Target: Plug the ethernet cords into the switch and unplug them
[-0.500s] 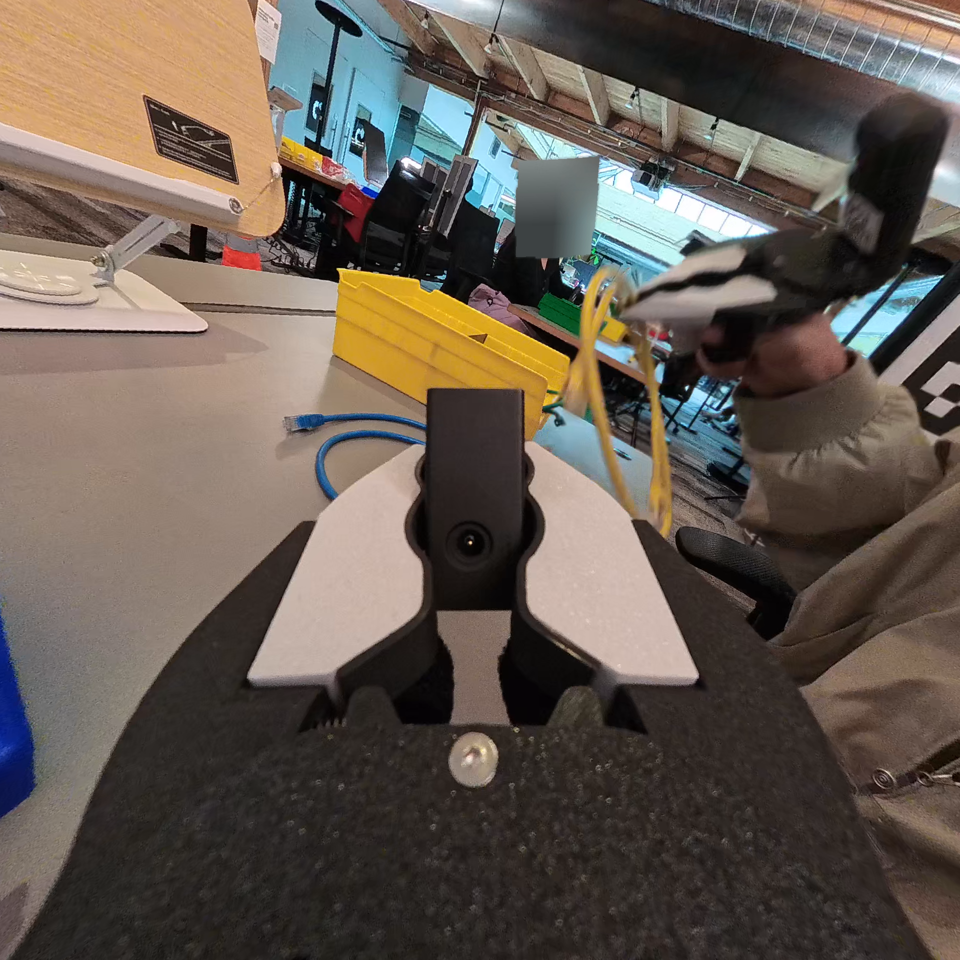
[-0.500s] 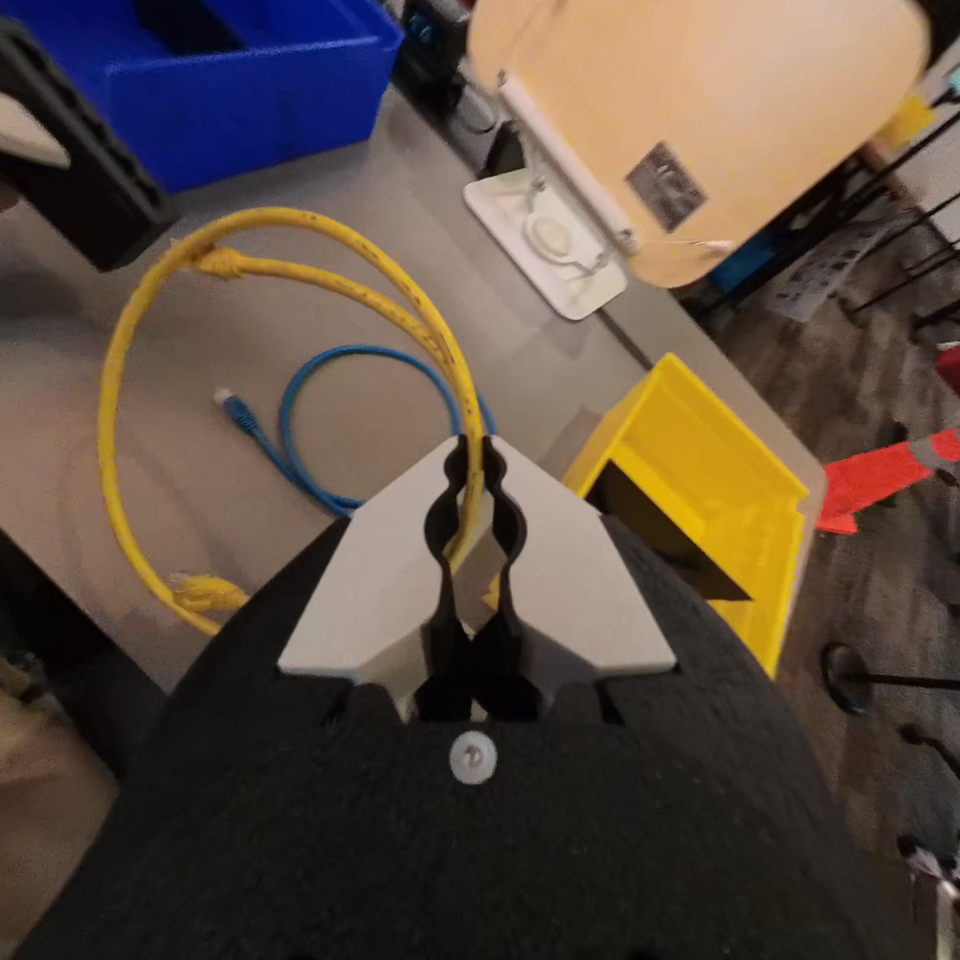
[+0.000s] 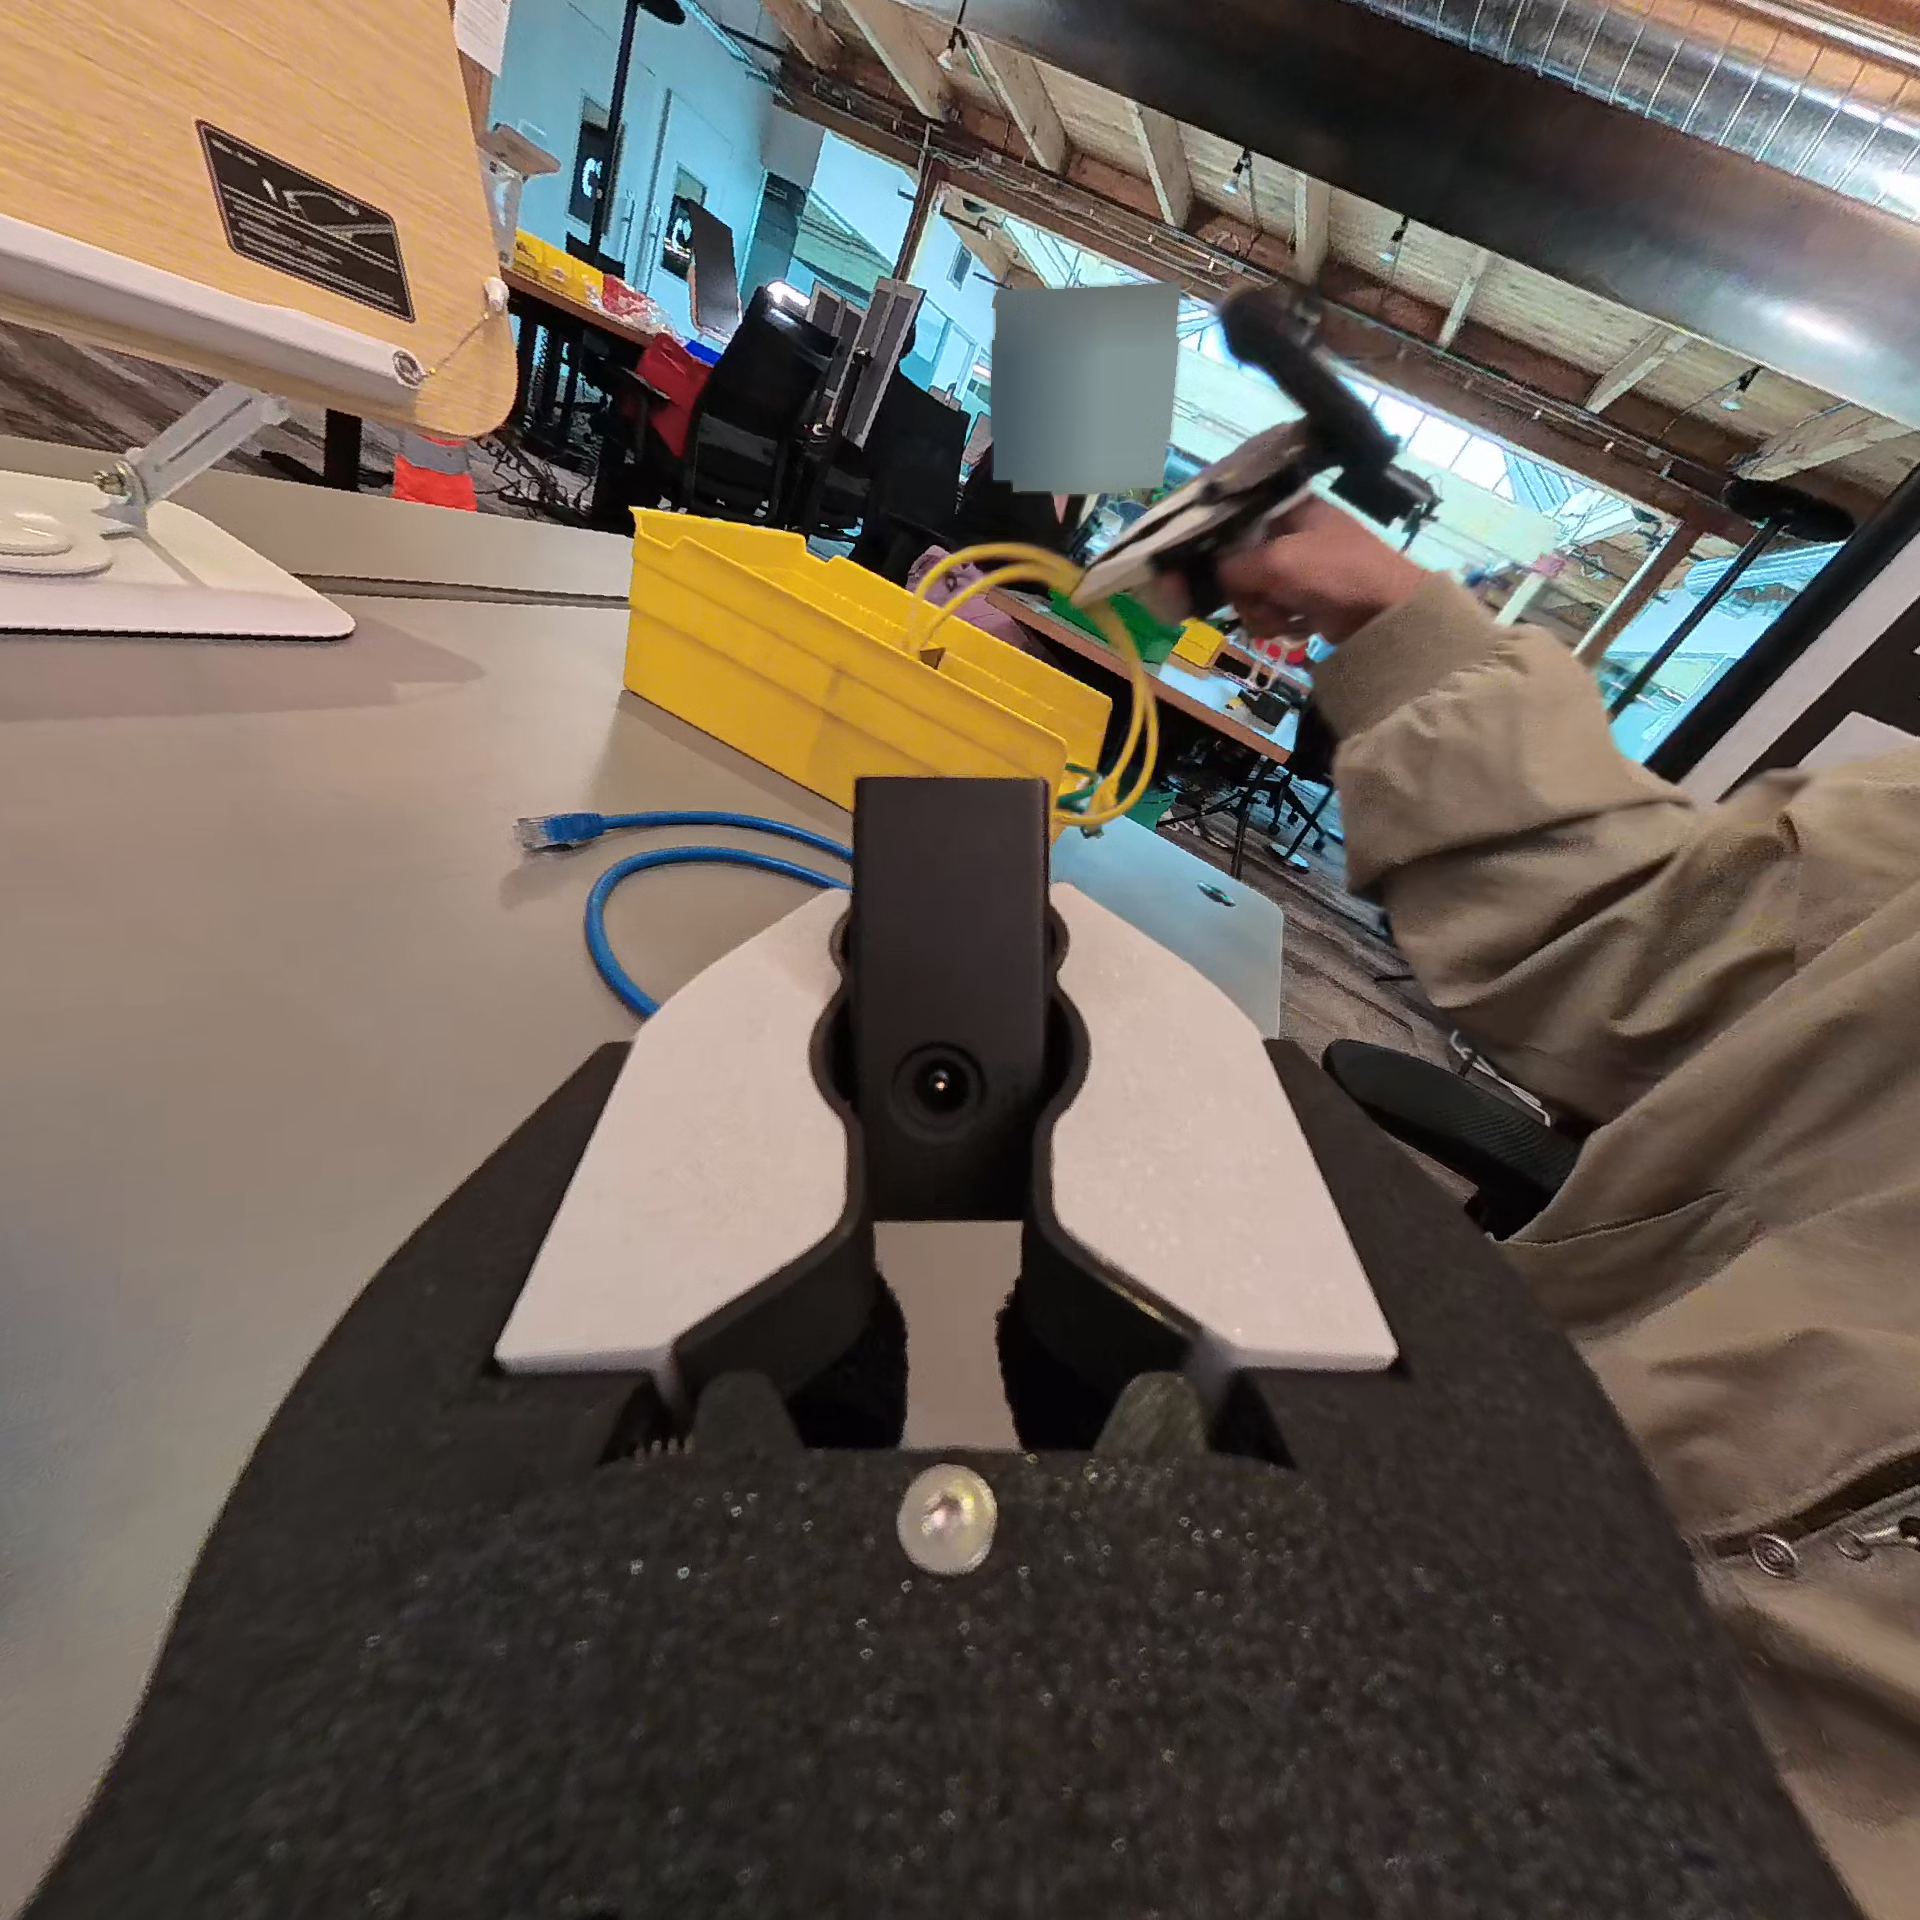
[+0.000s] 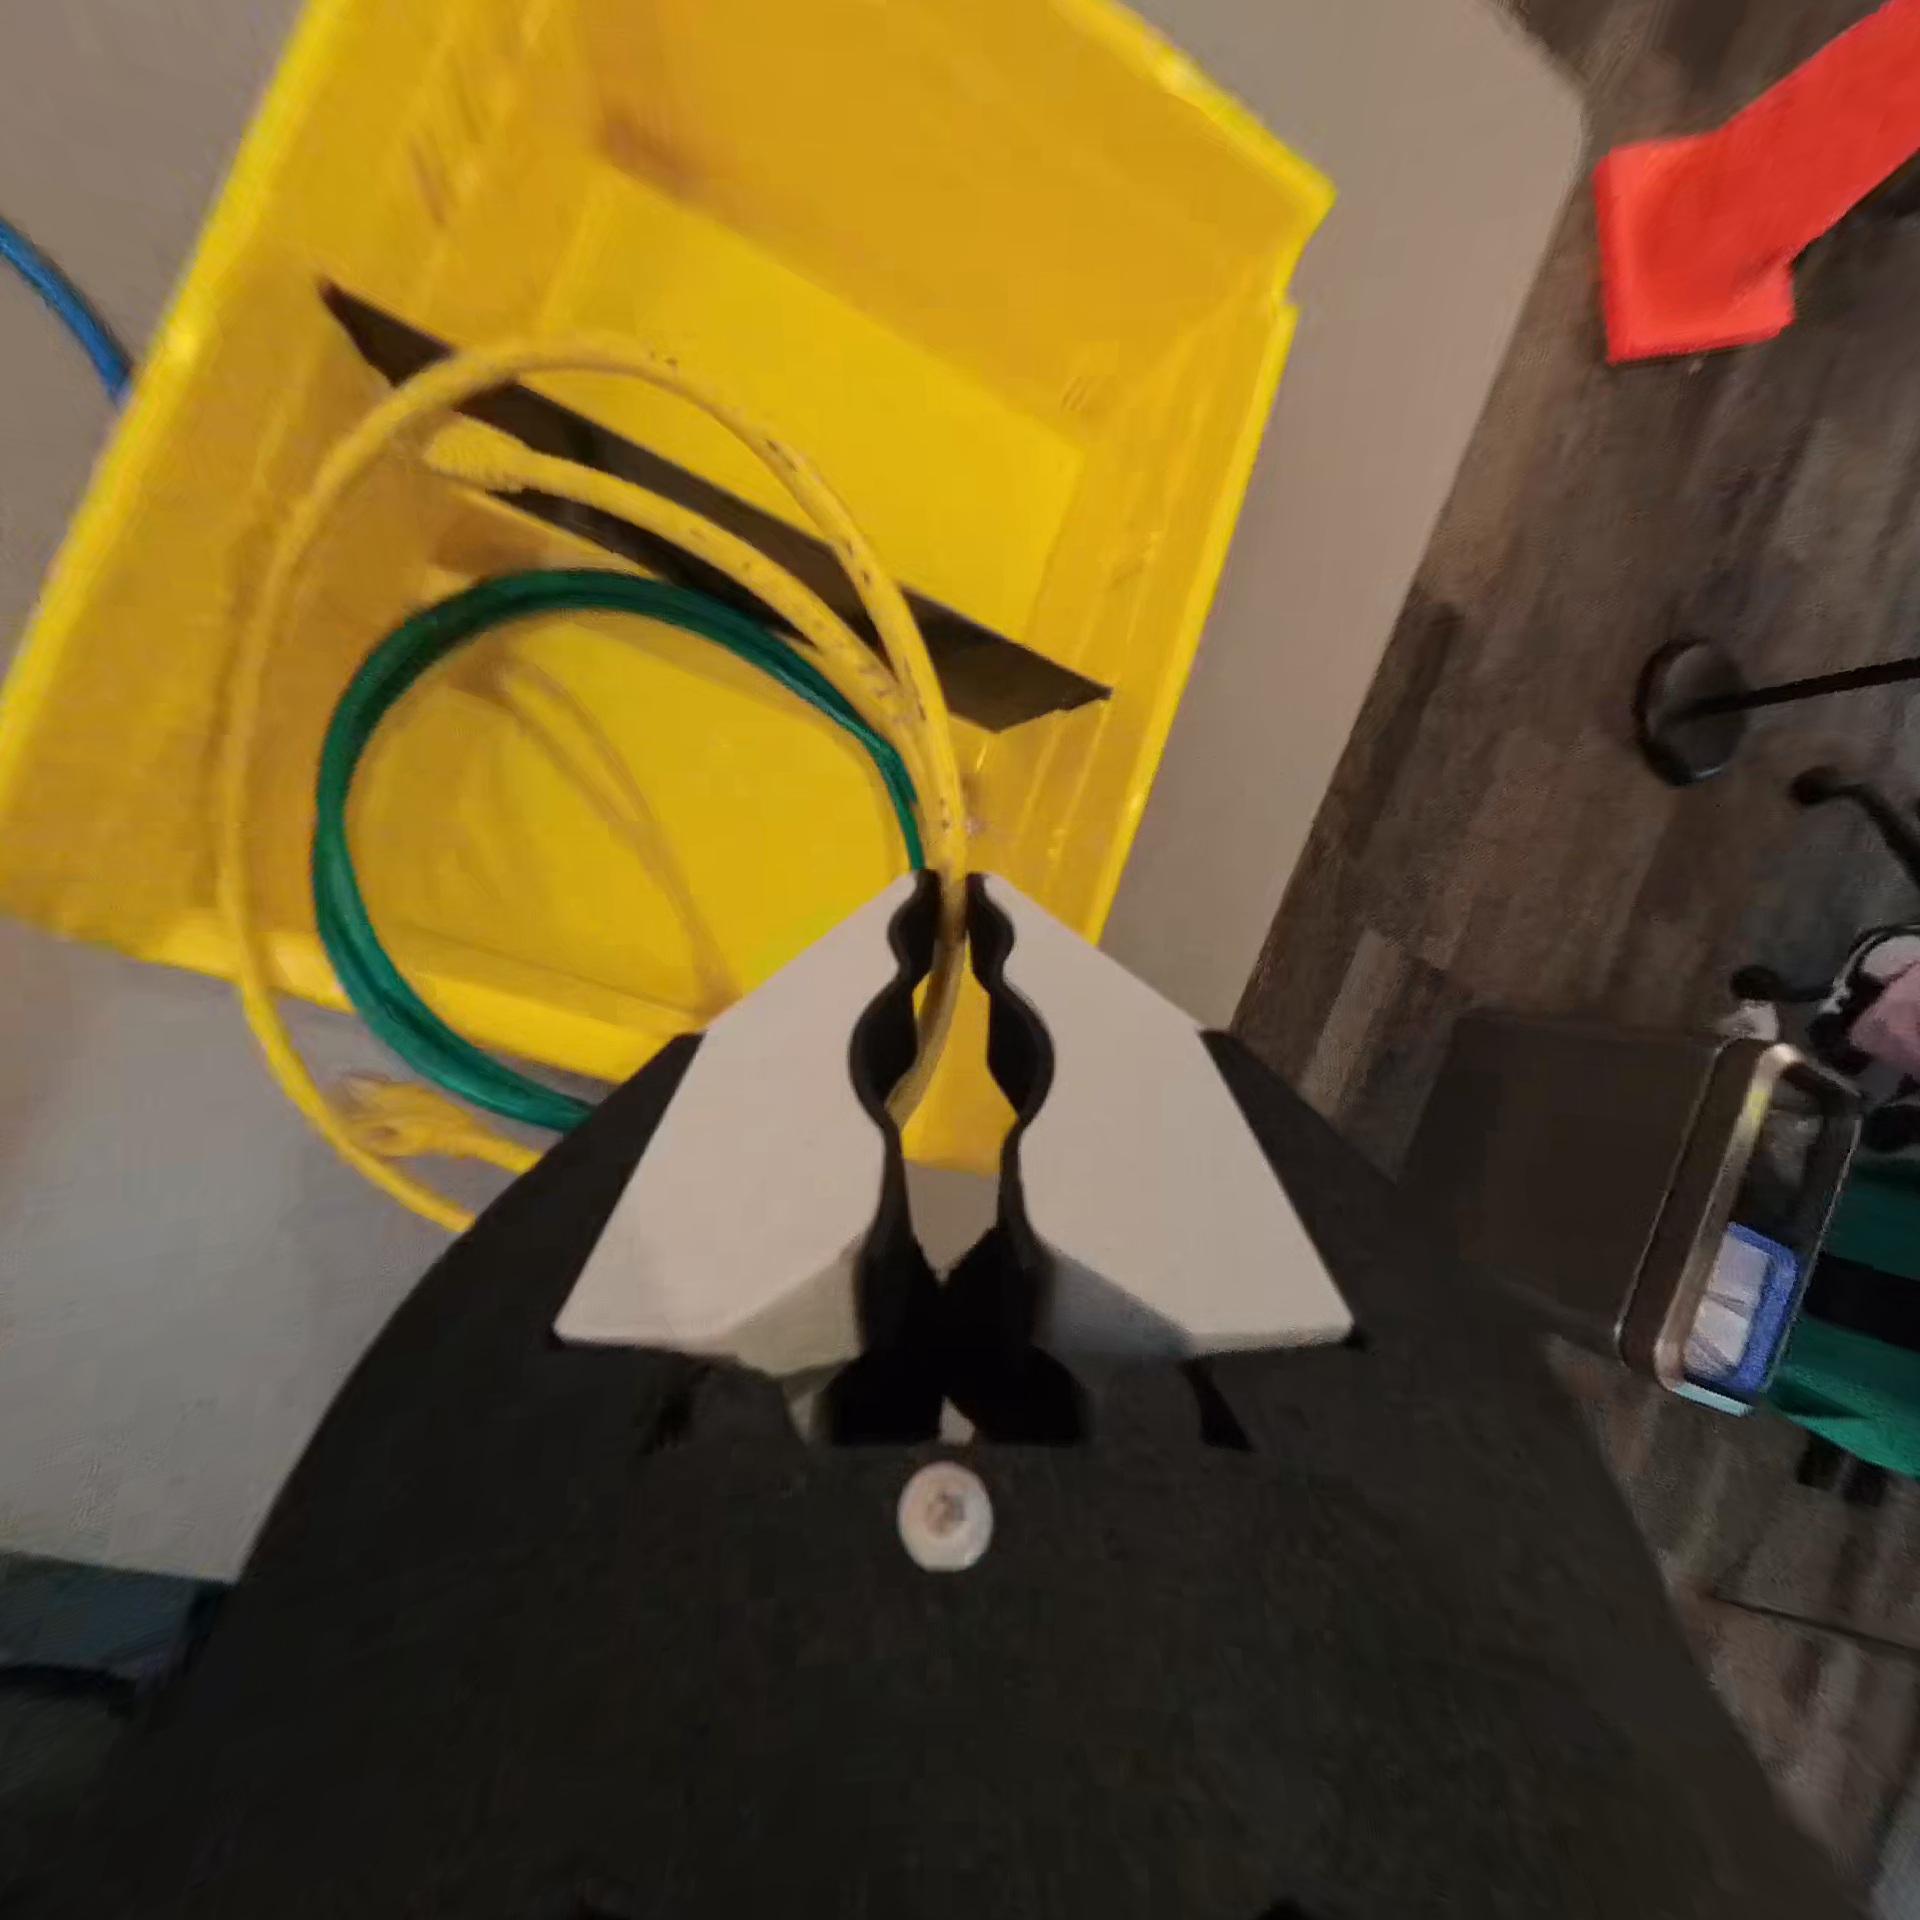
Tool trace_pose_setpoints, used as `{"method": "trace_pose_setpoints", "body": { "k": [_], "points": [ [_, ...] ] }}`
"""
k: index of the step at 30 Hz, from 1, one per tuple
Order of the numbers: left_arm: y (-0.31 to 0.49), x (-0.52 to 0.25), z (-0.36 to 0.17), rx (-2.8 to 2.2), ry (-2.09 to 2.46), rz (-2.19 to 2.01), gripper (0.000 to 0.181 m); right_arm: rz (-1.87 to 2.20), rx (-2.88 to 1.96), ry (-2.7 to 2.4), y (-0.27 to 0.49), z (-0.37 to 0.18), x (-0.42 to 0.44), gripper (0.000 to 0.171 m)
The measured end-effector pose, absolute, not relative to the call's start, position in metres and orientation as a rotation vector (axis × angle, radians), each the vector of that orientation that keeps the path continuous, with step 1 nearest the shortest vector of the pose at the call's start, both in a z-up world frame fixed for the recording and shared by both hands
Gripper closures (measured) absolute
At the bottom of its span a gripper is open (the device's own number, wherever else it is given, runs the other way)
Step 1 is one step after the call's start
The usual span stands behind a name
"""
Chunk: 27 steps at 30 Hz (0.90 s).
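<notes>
The left gripper (image 3: 948, 914) is closed around a black box-shaped device (image 3: 948, 997), taken to be the switch, which is clamped upright between its two white fingers (image 3: 717, 1143); a round socket is seen on the face turned to the camera. It is held low above the grey table (image 3: 260, 935).

The right gripper (image 4: 943, 894) is pinched shut on a coiled yellow ethernet cord (image 4: 582, 488), which passes between the fingertips and loops out in front of them. In the left wrist view this gripper (image 3: 1081, 597) is seen raised in the air in a person's hand (image 3: 1320, 571), with the yellow cord (image 3: 1138, 717) hanging from it over the far end of a yellow bin (image 3: 831, 675). From the right wrist view the yellow bin (image 4: 810, 395) is seen directly beneath the cord, split by a dark divider (image 4: 727, 509), and a coiled green cord (image 4: 353, 894) lies in the nearer compartment.

A blue ethernet cord (image 3: 623, 904) lies curled on the table between the switch and the bin, its plug end resting free on the tabletop. An orange cone (image 4: 1745, 208) is seen on the floor beyond the table edge.
</notes>
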<state>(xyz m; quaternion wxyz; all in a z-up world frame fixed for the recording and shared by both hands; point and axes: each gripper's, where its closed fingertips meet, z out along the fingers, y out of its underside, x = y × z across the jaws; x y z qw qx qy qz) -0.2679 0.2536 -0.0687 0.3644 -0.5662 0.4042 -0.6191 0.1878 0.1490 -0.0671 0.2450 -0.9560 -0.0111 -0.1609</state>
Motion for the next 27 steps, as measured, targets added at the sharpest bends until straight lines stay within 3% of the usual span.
{"method": "trace_pose_setpoints", "body": {
  "k": [4, 13, 18, 22, 27],
  "points": [
    [0.249, -0.264, -0.068, -1.452, 1.057, -1.593, 0.152, -0.534, -2.879, -0.217, 0.16, -0.133, 0.208, 0.166],
    [0.245, -0.264, -0.073, -1.465, 1.084, -1.588, 0.152, -0.659, -3.194, -0.321, 0.147, -0.178, 0.218, 0.166],
    [0.248, -0.264, -0.074, -1.475, 1.074, -1.6, 0.152, -0.497, -3.156, -0.125, 0.156, -0.174, 0.22, 0.166],
    [0.245, -0.264, -0.073, -1.473, 1.082, -1.608, 0.152, -0.344, -3.039, -0.16, 0.167, -0.159, 0.208, 0.151],
    [0.245, -0.264, -0.077, -1.487, 1.088, -1.599, 0.152, -0.216, -2.592, 0.08, 0.168, -0.096, 0.195, 0.13]
  ]
}}
